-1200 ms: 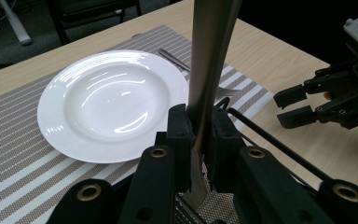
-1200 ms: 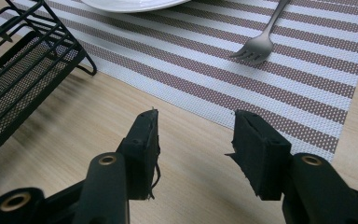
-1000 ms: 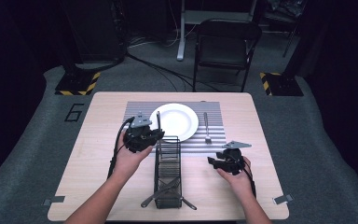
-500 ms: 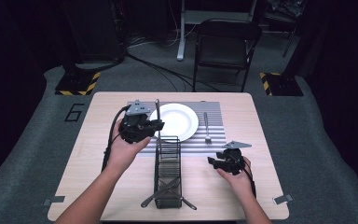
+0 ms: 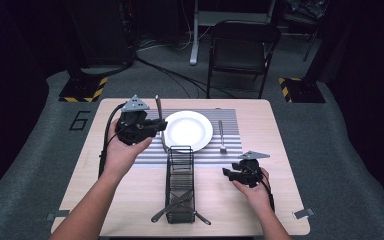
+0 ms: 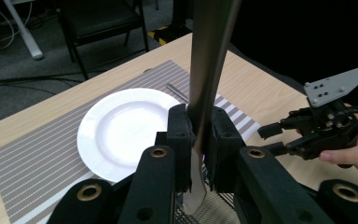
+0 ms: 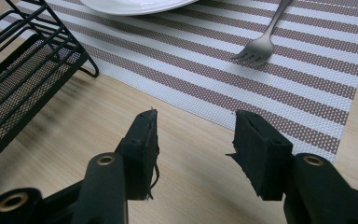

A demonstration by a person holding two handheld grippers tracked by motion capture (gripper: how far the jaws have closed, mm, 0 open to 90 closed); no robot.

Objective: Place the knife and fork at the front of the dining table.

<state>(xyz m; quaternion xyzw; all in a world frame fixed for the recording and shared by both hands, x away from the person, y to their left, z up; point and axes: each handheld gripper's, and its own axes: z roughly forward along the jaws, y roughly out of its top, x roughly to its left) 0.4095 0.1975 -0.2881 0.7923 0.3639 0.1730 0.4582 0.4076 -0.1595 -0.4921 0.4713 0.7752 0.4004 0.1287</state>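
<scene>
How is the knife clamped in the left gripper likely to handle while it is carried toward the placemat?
The knife looks like smooth metal, so probably stiff, but apt to slip. The left gripper pinches it low, with most of its length standing above the pads, so it may pivot or tilt if jolted. It looks thin, likely light, and unlikely to break if dropped near the plate.

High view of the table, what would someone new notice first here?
The left tool holds a table knife upright, beside the white plate on the striped mat. In front of the plate lies a black wire basket with cutlery poking out near its front end. The right tool rests open on the table by a fork.
</scene>
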